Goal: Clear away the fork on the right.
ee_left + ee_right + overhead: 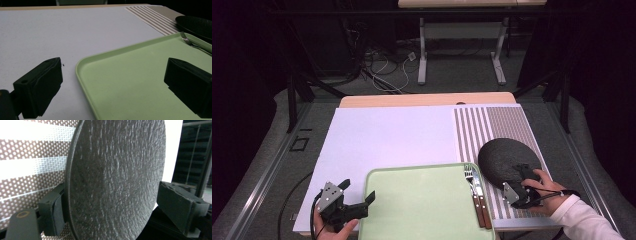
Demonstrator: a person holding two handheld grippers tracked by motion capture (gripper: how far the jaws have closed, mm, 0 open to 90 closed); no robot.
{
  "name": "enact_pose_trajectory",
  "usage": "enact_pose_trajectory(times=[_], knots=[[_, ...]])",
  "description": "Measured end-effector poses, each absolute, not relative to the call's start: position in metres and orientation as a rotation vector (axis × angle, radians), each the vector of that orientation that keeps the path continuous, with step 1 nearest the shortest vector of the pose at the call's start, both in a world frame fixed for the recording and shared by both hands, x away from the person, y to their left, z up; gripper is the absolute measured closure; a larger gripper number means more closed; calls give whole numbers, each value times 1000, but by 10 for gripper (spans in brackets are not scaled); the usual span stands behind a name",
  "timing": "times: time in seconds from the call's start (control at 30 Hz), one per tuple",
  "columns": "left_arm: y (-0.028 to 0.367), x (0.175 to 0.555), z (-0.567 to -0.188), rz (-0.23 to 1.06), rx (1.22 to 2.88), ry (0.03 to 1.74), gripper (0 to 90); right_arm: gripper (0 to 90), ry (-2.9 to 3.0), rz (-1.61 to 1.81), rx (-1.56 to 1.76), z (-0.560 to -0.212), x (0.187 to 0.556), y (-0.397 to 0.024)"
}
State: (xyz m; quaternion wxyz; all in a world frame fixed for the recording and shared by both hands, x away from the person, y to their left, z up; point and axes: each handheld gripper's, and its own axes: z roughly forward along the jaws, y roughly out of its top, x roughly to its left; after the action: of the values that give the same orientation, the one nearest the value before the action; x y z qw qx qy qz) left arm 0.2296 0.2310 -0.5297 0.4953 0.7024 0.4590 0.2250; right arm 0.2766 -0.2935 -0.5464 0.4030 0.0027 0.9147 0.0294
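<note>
A dark, rough round plate (504,156) lies on the striped placemat (492,125) at the right. My right gripper (522,176) is at the plate's near edge and open. In the right gripper view the plate (112,170) stands between the jaws of my right gripper (113,200): one jaw is against its underside at the rim, the other stands off its face. A pale green tray (422,205) sits at the front centre. My left gripper (358,190) is open, its jaws either side of the tray's near left corner (82,63) without touching it.
A fork (469,176) and a wooden-handled knife (480,202) lie along the tray's right side; the fork (187,39) shows far right in the left gripper view. A white mat (387,135) covers the table. The floor beyond holds cables and table legs.
</note>
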Motion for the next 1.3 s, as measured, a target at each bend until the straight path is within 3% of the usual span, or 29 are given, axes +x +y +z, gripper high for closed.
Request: enact_pose_trajectory(times=[1.3], knots=[[230, 230, -530, 542, 1698, 1112, 20, 136, 2178, 50, -44, -555, 272, -294]])
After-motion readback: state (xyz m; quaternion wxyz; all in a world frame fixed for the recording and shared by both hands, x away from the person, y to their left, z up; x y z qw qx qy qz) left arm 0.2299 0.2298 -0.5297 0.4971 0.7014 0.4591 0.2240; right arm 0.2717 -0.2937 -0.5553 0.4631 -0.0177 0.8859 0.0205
